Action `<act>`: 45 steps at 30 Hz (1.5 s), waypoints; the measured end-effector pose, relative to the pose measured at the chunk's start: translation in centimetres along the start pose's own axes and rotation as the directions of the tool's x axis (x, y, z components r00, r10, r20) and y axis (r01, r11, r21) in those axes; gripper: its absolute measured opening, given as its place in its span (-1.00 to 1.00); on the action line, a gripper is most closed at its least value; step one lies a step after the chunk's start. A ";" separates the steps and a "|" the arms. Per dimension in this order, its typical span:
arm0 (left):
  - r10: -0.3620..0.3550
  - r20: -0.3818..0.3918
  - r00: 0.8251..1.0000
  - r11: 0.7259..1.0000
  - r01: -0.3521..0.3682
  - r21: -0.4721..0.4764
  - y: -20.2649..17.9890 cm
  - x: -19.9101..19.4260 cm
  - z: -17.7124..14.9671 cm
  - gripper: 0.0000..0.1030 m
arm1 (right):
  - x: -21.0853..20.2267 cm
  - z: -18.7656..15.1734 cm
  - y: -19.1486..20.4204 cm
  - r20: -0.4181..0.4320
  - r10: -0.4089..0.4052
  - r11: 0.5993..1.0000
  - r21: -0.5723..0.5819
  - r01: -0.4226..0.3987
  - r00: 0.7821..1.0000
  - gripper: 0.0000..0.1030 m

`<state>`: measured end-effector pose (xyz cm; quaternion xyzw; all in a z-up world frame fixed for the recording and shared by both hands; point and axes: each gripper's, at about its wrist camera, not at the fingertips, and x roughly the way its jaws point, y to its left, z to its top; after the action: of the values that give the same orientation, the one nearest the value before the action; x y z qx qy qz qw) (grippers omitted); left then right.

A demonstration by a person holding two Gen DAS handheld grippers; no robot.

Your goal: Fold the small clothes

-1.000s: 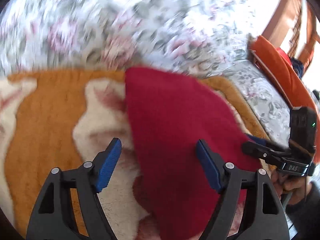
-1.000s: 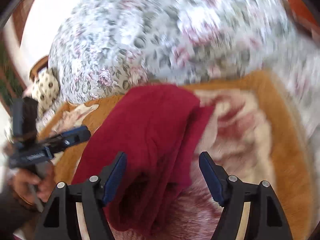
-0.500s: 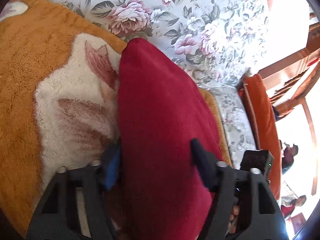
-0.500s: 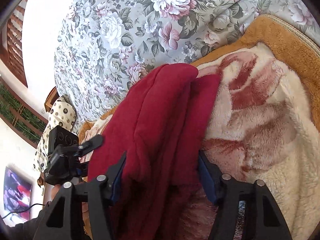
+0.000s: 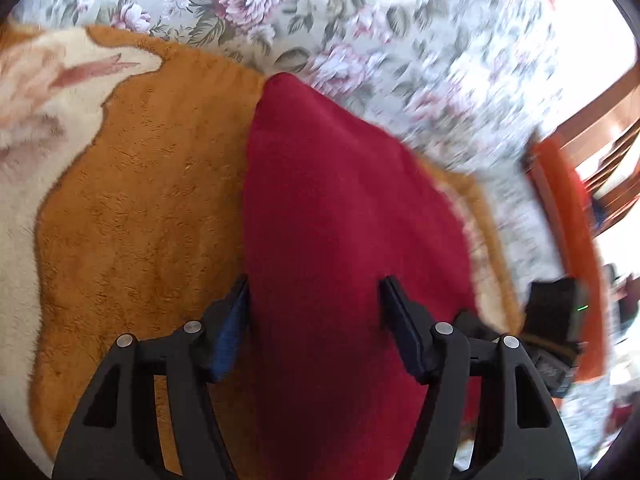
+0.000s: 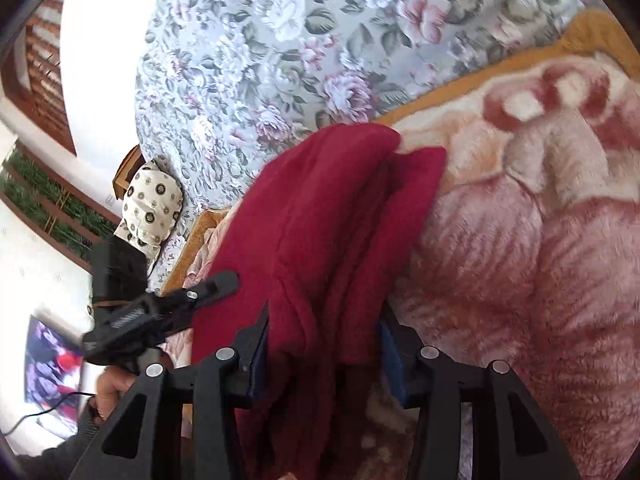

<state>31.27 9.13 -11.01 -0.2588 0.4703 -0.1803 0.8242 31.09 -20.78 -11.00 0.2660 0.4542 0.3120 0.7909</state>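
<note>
**Left gripper** (image 5: 314,312): your jaws straddle the near end of the red fleece garment (image 5: 344,240) at the lower centre of the left wrist view. They have just been opening, with the cloth between them. The left pad lies against the garment's edge; whether the right pad presses is not clear, so I cannot tell if you have a true hold.

**Right gripper** (image 6: 324,344): your jaws have just been closing, with the bunched folds of the same garment (image 6: 320,216) between them at the lower centre of the right wrist view. Both pads sit against the fabric, so I judge it gripped.

**Red fleece garment**: it runs from both grippers up toward frame centre, lying in a long folded strip with at least two layers showing on its right side in the right wrist view. Judged light, soft and limp, with a napped surface unlikely to slip. It will sag wherever you leave it unsupported. Take it at the near corners through all layers, not the top layer alone.

**Plush blanket** (image 5: 140,208): orange and cream, beneath the garment; its pile may drag on the fleece.

**Floral sheet** (image 6: 256,80): upper part of both views, beyond the blanket.
</note>
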 end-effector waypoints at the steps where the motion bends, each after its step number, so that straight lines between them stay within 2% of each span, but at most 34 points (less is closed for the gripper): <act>1: 0.007 0.027 1.000 1.000 -0.007 -0.017 0.2 -0.9 -0.1 0.25 | -0.5 -0.1 0.0 -0.008 -0.001 1.000 0.016 0.001 1.000 -0.09; 4: 0.036 0.120 0.992 0.999 -0.038 0.016 0.0 -4.6 -1.2 0.25 | -2.4 -0.1 1.6 -0.013 -0.066 0.997 -0.046 0.066 0.998 -0.10; 6: 0.041 0.169 0.985 0.996 -0.053 0.066 -0.5 -7.1 -2.5 0.25 | -4.1 -0.4 4.4 0.027 -0.114 0.977 -0.178 0.117 0.993 -0.10; 8: 0.000 0.170 0.985 0.990 -0.023 0.136 -1.6 -8.9 -4.5 0.23 | -5.2 -1.0 7.0 0.067 -0.123 0.943 -0.301 0.138 0.990 -0.10; 10: -0.028 0.130 0.991 0.979 0.001 0.205 -3.3 -9.1 -6.2 0.07 | -5.6 -2.2 10.2 0.082 -0.120 0.886 -0.440 0.144 0.989 -0.10; 11: -0.031 0.107 0.994 0.971 0.004 0.241 -4.1 -8.8 -7.1 -0.08 | -5.3 -2.8 11.3 0.070 -0.124 0.856 -0.497 0.142 0.990 -0.10; 13: -0.016 0.067 0.998 0.964 -0.002 0.267 -4.7 -7.5 -8.1 -0.16 | -3.3 -4.5 12.9 0.012 -0.186 0.777 -0.610 0.155 0.982 -0.12; 16: 0.085 -0.074 0.994 0.972 -0.067 0.225 -2.7 -2.6 -9.4 -0.40 | -0.1 -6.4 11.9 -0.041 -0.328 0.692 -0.691 0.210 0.944 -0.15; 17: 0.074 -0.042 0.996 0.969 -0.061 0.241 -2.6 -2.5 -9.9 -0.42 | 1.3 -7.0 10.5 -0.053 -0.410 0.657 -0.710 0.255 0.911 -0.17; 18: 0.065 -0.027 0.998 0.968 -0.056 0.245 -2.5 -2.7 -10.1 -0.42 | 1.6 -7.6 9.7 -0.041 -0.435 0.633 -0.724 0.273 0.900 -0.18; 19: 0.051 -0.025 0.998 0.975 -0.044 0.217 -2.3 -2.9 -9.9 -0.42 | 1.4 -7.9 9.5 -0.015 -0.415 0.626 -0.730 0.274 0.910 -0.18; 21: 0.035 -0.019 0.999 0.981 -0.030 0.191 -2.0 -3.1 -9.7 -0.42 | 1.3 -7.6 9.2 -0.014 -0.412 0.659 -0.695 0.288 0.911 -0.18; 24: 0.016 0.016 1.000 0.981 -0.018 0.191 -1.9 -3.6 -10.4 -0.42 | 1.5 -7.9 9.3 0.006 -0.427 0.635 -0.710 0.305 0.904 -0.15; 27: -0.011 0.030 0.999 0.985 0.006 0.170 -1.5 -3.9 -10.4 -0.41 | 0.3 -7.9 9.9 0.010 -0.405 0.645 -0.706 0.293 0.914 -0.15; 28: -0.019 0.031 0.999 0.987 0.013 0.162 -1.1 -4.0 -10.5 -0.41 | -0.5 -7.9 10.4 0.008 -0.387 0.659 -0.697 0.283 0.922 -0.15; 30: -0.039 0.031 0.999 0.989 0.034 0.145 -0.9 -3.9 -10.4 -0.41 | -1.9 -6.9 11.2 0.050 -0.350 0.684 -0.669 0.292 0.935 -0.16; 33: -0.065 0.029 0.997 0.991 0.061 0.123 -0.5 -3.9 -10.2 -0.41 | -2.9 -4.2 12.6 0.165 -0.339 0.678 -0.640 0.363 0.926 -0.16; 35: -0.065 0.030 0.997 0.990 0.061 0.126 -0.5 -3.9 -10.2 -0.41 | -2.3 -2.2 13.5 0.183 -0.325 0.685 -0.631 0.365 0.928 -0.16; 38: -0.056 0.032 0.998 0.990 0.052 0.134 -0.7 -3.9 -10.4 -0.41 | 0.1 -0.2 14.2 0.125 -0.289 0.698 -0.652 0.298 0.949 -0.16; 40: -0.055 0.033 0.998 0.989 0.050 0.136 -0.7 -3.8 -10.4 -0.41 | 3.0 0.3 12.7 0.054 -0.353 0.698 -0.650 0.302 0.934 -0.15; 41: -0.056 0.031 0.998 0.989 0.051 0.138 -0.8 -3.8 -10.5 -0.41 | 4.7 0.1 10.9 -0.006 -0.415 0.699 -0.642 0.315 0.910 -0.15; 42: -0.053 0.034 0.998 0.989 0.048 0.142 -0.8 -3.7 -10.4 -0.41 | 5.0 -0.1 9.9 -0.012 -0.416 0.702 -0.640 0.313 0.909 -0.15; 43: -0.052 0.035 0.998 0.989 0.047 0.144 -0.8 -3.7 -10.4 -0.41 | 4.4 -0.1 9.4 0.008 -0.367 0.724 -0.625 0.291 0.930 -0.14; 45: -0.044 0.044 0.998 0.987 0.037 0.159 -1.2 -4.1 -10.4 -0.41 | 3.7 0.4 8.6 -0.013 -0.324 0.781 -0.567 0.260 0.946 -0.14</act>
<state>20.13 7.72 -11.92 -0.2062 0.4294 -0.2275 0.8493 30.74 -12.44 -6.78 -0.0679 0.4215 0.3185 0.8463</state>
